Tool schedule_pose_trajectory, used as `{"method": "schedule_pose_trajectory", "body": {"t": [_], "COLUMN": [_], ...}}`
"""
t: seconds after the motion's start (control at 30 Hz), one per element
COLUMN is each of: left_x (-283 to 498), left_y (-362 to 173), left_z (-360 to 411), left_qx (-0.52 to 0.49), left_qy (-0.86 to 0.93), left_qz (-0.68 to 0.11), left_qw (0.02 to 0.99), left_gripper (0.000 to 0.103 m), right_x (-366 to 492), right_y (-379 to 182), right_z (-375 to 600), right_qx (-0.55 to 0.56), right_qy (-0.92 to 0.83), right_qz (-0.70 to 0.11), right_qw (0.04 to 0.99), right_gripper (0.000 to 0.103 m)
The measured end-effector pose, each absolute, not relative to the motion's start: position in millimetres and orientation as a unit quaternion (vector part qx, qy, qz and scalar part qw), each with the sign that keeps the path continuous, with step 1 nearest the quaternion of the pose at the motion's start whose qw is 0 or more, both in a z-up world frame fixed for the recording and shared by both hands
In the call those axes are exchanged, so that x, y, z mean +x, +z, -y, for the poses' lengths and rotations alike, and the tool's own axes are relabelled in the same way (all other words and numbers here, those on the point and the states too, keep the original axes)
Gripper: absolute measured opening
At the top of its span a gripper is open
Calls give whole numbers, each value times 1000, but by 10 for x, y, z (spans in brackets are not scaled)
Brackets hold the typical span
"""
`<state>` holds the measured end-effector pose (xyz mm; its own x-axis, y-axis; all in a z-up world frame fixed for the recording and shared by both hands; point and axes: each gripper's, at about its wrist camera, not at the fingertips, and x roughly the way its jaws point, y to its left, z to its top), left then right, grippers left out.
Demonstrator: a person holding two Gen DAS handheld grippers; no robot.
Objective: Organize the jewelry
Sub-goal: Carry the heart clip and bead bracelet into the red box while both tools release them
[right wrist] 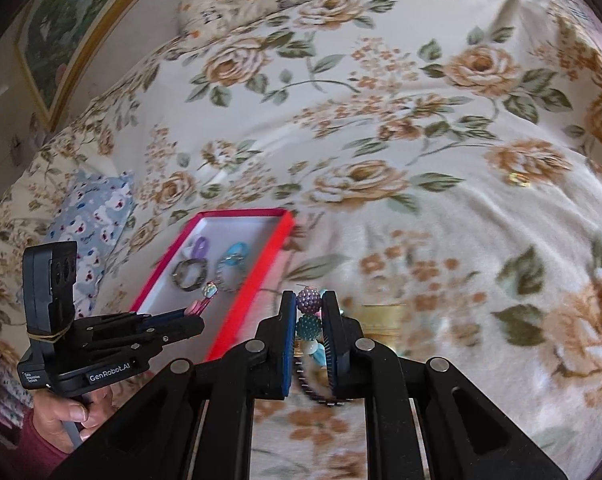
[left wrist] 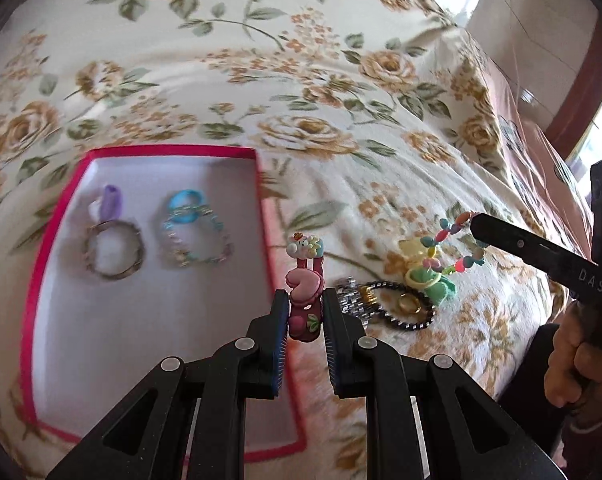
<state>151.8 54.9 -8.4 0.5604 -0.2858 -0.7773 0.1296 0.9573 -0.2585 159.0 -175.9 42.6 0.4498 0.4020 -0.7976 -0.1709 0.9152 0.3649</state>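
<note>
My left gripper (left wrist: 304,300) is clamped nearly closed on a pink hair clip (left wrist: 304,280) with little cartoon charms, its long axis running straight out along my fingers, charm end forward. The red-rimmed box (left wrist: 261,184) with the white floor lies just to the left of that clip on the floral blanket (left wrist: 221,80), and already holds a purple ring (left wrist: 111,202), a blue ring (left wrist: 185,208) and two bracelets, so my left hand is the nearer one to it; I judge the clip only has to swing left over the rim onto the bare floor nearest me. My right gripper (right wrist: 308,312) is pinched on a beaded bracelet (right wrist: 309,318) with purple and teal bobble beads, farther right of the box, above the unsorted pile with the dark chain bracelet (left wrist: 409,306).
</note>
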Motion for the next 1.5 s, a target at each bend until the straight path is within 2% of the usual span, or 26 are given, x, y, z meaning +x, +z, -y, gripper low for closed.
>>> {"method": "schedule_pose_trajectory", "body": {"t": [0.73, 1.2, 1.5], "left_x": [1138, 1371, 1677], "left_y": [-12, -259, -449], "left_z": [-1480, -1794, -1771], "left_qx": [-140, -159, -144], "left_qy": [-22, 29, 43], "left_qz": [-443, -462, -481], "left_qw": [885, 872, 864], "left_gripper": [16, 16, 16], "right_x": [1758, 1927, 2157], "right_y": [256, -97, -477], "right_z": [522, -18, 46], "right_qx": [90, 91, 81], "right_qy": [278, 312, 283], "right_qz": [-508, -532, -558], "right_qw": [810, 782, 776], "right_gripper": [12, 12, 12]}}
